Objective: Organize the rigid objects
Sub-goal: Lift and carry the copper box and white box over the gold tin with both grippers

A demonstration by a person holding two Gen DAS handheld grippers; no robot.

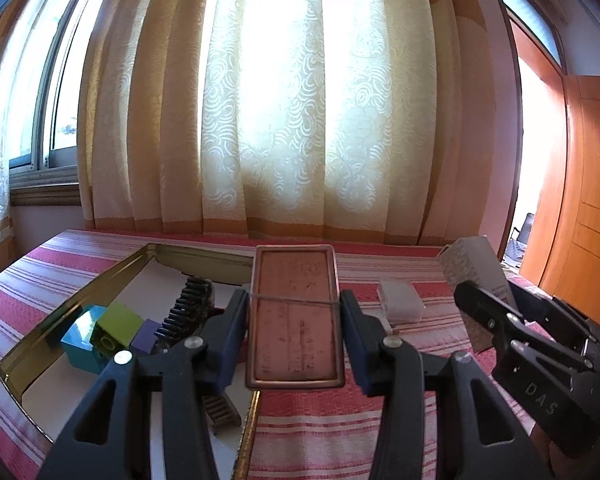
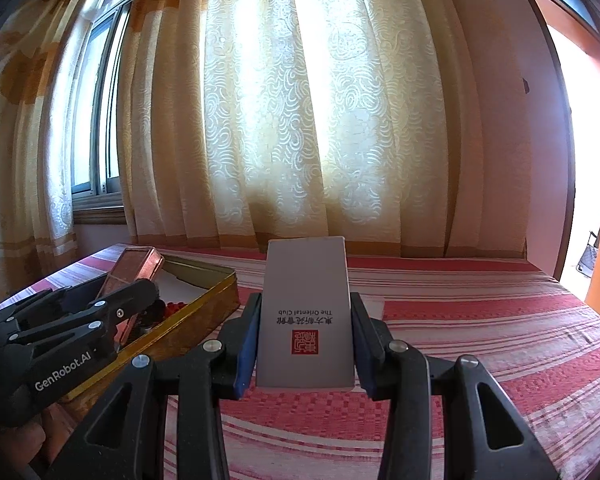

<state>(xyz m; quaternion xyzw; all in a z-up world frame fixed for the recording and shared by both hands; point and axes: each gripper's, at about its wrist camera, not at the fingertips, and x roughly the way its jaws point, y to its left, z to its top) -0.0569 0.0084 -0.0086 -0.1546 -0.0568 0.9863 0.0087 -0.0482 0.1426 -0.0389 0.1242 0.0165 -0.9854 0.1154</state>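
Note:
My left gripper [image 1: 295, 312] is shut on a flat reddish-copper tin [image 1: 294, 320] bound by a rubber band, held above the right rim of the gold metal tray [image 1: 76, 304]. The tray holds a teal block [image 1: 82, 338], a green block [image 1: 118, 322], a purple block [image 1: 146, 338], a black comb [image 1: 188, 304] and a small wooden ladder [image 1: 222, 410]. My right gripper [image 2: 303, 324] is shut on a grey box [image 2: 306, 316] printed "The Oriental Club", above the striped bed. The left gripper [image 2: 72, 320] with the copper tin [image 2: 134, 270] shows at the left of the right wrist view.
A small white plastic box [image 1: 400, 300] lies on the red-and-white striped bedspread [image 2: 480, 340] right of the tray. The gold tray [image 2: 196, 308] sits at the bed's left. Curtains [image 1: 300, 100] hang behind the bed; an orange door [image 1: 580, 220] stands at the right.

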